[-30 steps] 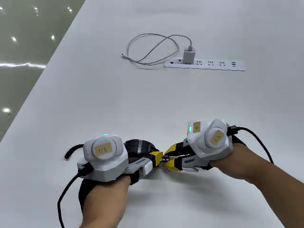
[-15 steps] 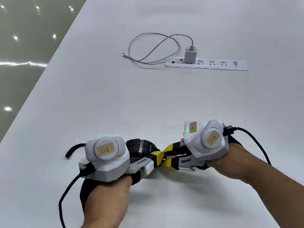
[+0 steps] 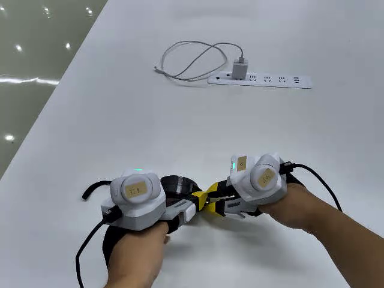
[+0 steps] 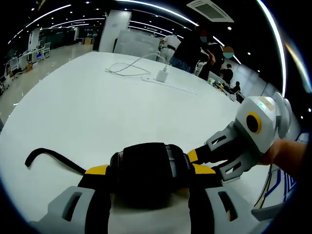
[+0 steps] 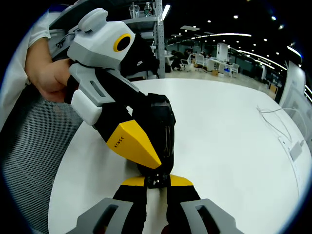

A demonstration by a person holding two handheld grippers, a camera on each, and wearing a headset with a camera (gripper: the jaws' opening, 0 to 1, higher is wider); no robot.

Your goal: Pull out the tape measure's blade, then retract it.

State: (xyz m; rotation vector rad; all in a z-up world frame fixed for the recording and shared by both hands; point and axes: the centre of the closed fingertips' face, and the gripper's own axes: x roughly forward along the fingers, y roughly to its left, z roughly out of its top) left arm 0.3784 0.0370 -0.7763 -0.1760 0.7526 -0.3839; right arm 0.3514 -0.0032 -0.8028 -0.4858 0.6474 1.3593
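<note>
Now the white table [image 3: 180,120] lies as it did, while the right gripper [image 3: 211,198] has edged back toward the left gripper [image 3: 187,202] over the last second, so the two stand tip to tip near the table's front edge. I judge that no length of blade is out: either the pull has yet to start or the blade is home again. The left gripper, held low and level, is clamped across the black tape measure [image 3: 175,185]; whether it touches the table I cannot tell. The right gripper, tilted inward, has its jaws pinched narrow on the end hook [image 5: 157,182] at the case mouth.
</note>
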